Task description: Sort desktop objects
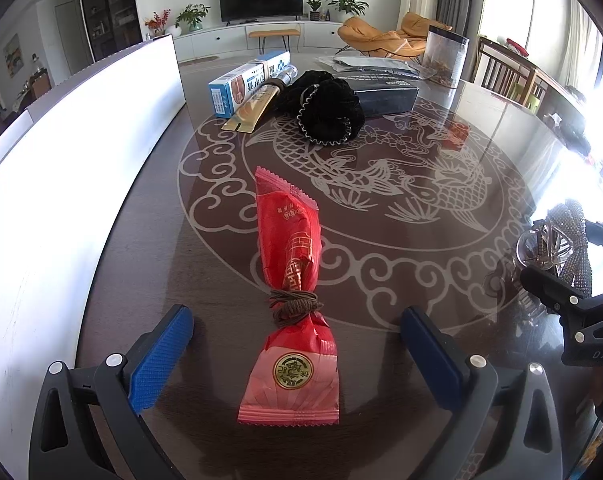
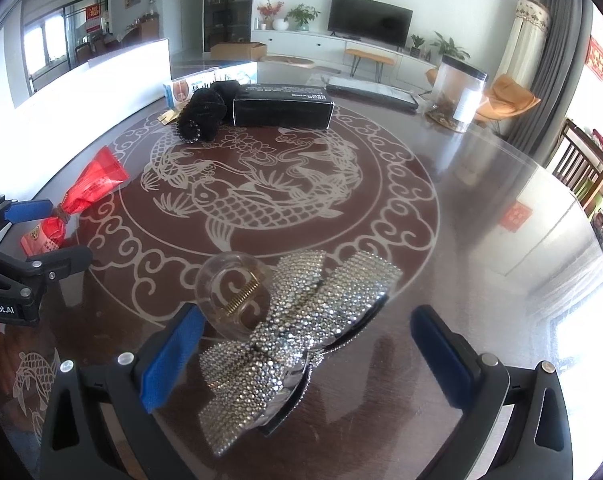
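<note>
The left hand-held gripper has its jaws spread wide. A red snack packet, tied round the middle with a brown hair tie, lies flat on the tabletop between the blue pads. Neither pad touches it.

The right hand-held gripper is likewise spread. A rhinestone bow hair clip rests on the tabletop between its fingers, just beside a clear round hair claw. The bow passes close to the left pad; contact cannot be confirmed from this view.

At the far side of the tabletop lie a blue-and-white box, a gold tube, a black scrunchie, a black box and a clear jar. A white board stands along the left edge.

Progress assessment: no clear sorting shows yet. The far items form a loose cluster, while the packet and hair clips lie apart near the grippers. No bin or tray is visible. Most of the task appears to remain.
</note>
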The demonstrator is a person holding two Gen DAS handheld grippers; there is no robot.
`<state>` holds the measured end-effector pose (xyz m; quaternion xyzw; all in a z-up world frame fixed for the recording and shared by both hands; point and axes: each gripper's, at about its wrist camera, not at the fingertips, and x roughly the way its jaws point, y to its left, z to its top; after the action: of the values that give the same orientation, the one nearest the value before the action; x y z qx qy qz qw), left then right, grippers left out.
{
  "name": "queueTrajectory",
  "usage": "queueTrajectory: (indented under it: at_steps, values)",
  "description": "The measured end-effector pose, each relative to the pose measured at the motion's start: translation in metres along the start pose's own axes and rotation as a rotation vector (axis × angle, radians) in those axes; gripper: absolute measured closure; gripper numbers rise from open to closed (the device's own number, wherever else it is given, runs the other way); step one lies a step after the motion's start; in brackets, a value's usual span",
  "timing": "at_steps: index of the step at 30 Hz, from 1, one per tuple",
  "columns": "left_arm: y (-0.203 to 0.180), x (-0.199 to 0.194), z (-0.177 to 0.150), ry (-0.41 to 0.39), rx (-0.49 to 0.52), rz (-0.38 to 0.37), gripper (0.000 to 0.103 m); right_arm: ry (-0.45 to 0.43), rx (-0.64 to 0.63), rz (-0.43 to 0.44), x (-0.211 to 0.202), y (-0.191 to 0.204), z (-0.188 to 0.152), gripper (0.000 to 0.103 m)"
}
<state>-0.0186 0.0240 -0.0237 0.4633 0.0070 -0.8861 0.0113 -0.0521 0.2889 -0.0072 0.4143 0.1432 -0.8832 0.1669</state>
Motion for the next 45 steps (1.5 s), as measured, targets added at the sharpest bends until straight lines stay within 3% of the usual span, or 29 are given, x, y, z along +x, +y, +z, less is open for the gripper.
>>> queueTrajectory:
  at_steps: [45]
  values:
    - [-0.0003,-0.0002,-0.0003,0.000,-0.001,0.001,0.000,-0.017,-0.029,-0.021,-0.0045,0.0047,-0.0011,0.000]
